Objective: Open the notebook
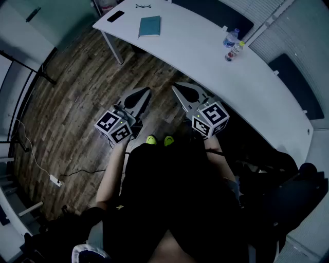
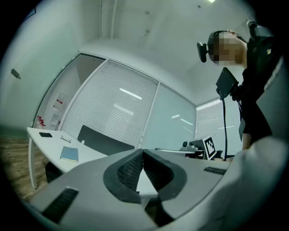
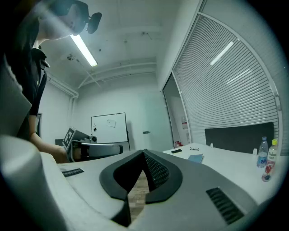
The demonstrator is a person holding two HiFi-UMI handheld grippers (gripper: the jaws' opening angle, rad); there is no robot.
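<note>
A long white table [image 1: 205, 56] carries a closed teal notebook [image 1: 149, 26] near one end. The left gripper [image 1: 145, 91] and right gripper [image 1: 175, 88] hover well short of it, jaws together, empty.

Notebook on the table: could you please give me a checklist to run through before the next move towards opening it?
1. Notebook closed and flat on the table: ok.
2. Left claw shut with nothing in it: ok.
3. Right claw shut with nothing in it: ok.
4. Claws within reach of the notebook: not ok; both hang over the floor, short of the table.
5. Room around the notebook: ok; phone and glasses lie apart from it.
6. Which edge is the spine: cannot tell.
</note>
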